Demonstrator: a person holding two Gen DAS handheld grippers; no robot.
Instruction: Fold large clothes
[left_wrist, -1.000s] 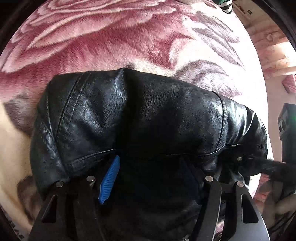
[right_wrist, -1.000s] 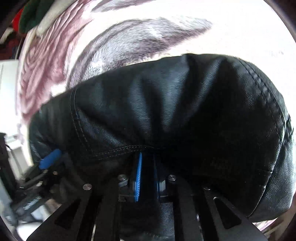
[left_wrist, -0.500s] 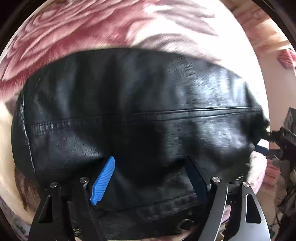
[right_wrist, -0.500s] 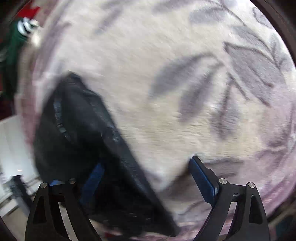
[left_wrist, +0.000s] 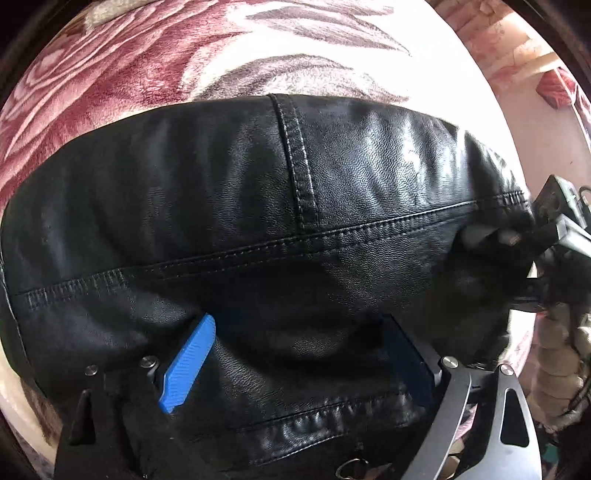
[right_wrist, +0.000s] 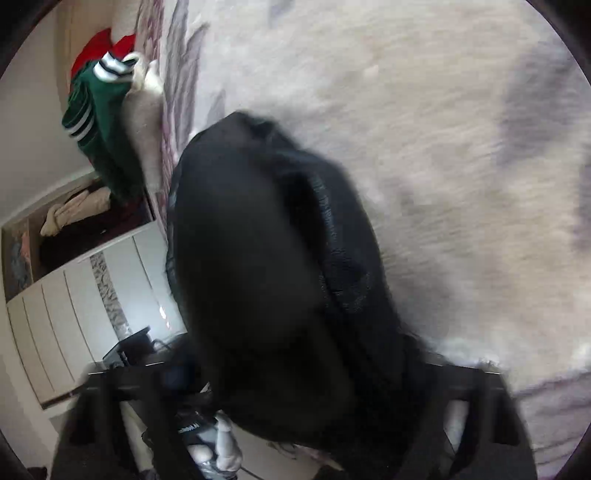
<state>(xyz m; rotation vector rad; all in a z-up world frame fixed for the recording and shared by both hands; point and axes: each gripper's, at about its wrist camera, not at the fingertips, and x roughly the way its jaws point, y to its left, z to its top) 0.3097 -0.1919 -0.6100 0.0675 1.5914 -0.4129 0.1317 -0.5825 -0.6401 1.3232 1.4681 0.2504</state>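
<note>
Jacket: black leather jacket lies bunched on the bed, stitched seams up, one seam crossing sideways and one running away from the camera; fills most of the left wrist view.
Surface: plush blanket, cream with red rose and grey leaf print, under the jacket and past its far edge.
Left gripper: jaws spread wide, blue pads on either side of a leather fold near the hem; the fold lies between them, nothing pinched.
Right gripper: right wrist view is motion-blurred; fingers appear as dark smears far apart at the bottom edge, the jacket mounded between and ahead of them. Spread wide, no grip visible. In the left view it sits at the jacket's right end, touching or just beside the leather; cannot tell which.
Background: green striped garment and red cloth at the bed's far-left edge; white panelled cabinet beside the bed.
</note>
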